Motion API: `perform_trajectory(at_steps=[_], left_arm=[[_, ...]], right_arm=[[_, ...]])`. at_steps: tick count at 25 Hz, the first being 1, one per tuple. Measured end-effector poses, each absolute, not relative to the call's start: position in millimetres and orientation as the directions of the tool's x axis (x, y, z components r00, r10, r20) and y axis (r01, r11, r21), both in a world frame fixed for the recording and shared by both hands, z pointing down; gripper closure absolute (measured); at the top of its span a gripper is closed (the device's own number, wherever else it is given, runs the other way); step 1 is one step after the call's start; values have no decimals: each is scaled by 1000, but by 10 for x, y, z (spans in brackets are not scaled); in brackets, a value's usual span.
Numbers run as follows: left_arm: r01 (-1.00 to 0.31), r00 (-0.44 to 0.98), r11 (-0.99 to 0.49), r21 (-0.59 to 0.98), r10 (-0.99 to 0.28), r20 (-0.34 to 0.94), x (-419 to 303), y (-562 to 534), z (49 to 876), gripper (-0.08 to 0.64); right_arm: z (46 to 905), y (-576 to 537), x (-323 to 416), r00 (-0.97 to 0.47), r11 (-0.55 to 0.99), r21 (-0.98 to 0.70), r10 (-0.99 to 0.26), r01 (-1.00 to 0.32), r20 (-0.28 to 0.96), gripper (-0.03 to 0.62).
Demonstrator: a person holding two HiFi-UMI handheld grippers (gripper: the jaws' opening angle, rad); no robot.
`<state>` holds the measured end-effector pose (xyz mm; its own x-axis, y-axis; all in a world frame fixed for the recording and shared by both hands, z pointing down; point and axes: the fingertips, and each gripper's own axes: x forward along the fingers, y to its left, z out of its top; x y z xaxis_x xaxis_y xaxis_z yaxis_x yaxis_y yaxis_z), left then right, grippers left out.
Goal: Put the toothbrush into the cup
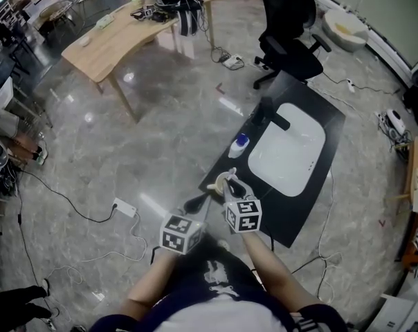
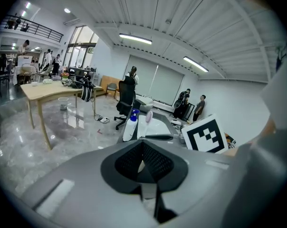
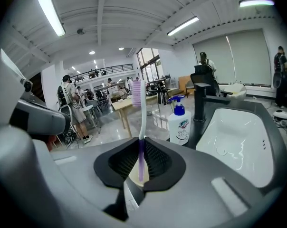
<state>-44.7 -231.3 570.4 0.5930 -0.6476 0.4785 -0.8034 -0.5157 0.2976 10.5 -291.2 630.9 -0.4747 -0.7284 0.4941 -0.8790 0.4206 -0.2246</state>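
Toothbrush (image 3: 142, 122): clamped by its purple lower handle between the fingers of the right gripper (image 3: 140, 152); long axis upright, pink bristles on top. Left gripper (image 2: 143, 148): fingers drawn together, nothing plainly between them, just beside the right one. Pale yellowish object (image 1: 215, 184), judged to be the cup: at the near edge of the dark surface (image 1: 313, 192), just left of the right fingers, apparently low beneath the handle's end. Soap bottle (image 1: 241, 144) and sink (image 1: 288, 151) beyond. Next move, as judged: short descent, handle-end first, right side nearer; risk of catching the rim.
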Motion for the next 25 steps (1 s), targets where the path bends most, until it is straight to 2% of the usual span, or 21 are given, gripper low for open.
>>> perform_trajectory(at_steps=[25], left_arm=[[-817, 576, -487, 309, -656, 487, -495, -2280, 5754, 560]], right_arm=[[6685, -2883, 207, -427, 409, -185, -650, -894, 628, 551]])
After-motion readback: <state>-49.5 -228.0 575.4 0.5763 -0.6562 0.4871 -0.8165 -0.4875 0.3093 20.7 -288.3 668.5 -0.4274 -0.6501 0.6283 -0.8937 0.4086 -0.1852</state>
